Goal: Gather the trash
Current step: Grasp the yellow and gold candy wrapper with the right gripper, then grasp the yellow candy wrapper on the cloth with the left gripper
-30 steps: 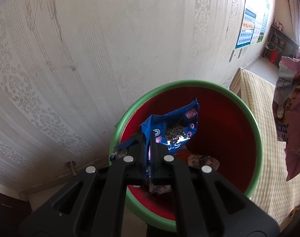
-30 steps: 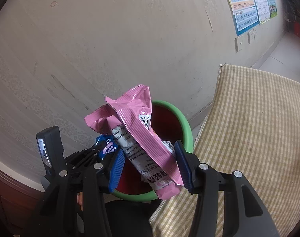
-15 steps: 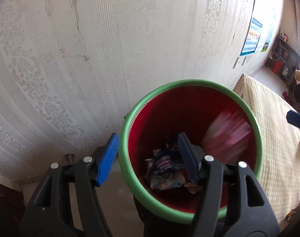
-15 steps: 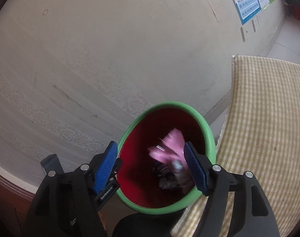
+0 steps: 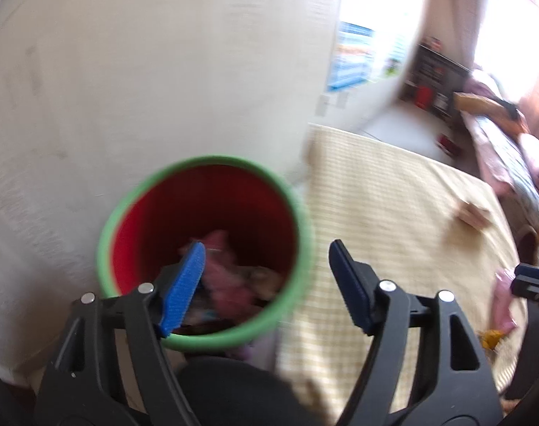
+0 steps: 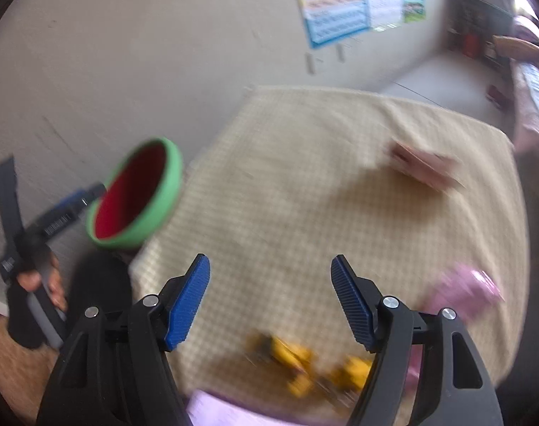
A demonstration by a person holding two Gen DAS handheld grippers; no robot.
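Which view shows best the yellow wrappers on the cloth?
The right wrist view: the yellow wrappers lie blurred between its claw tips. The left wrist view shows only a yellow scrap at the right edge.

I can read nothing here; the wall poster [image 6: 344,3] carries rows of print, all blurred past reading; my left gripper [image 6: 61,218], seen from the right wrist, bears a pale line of lettering, too smeared to make out; the wrappers [image 6: 424,165] show no legible brand.
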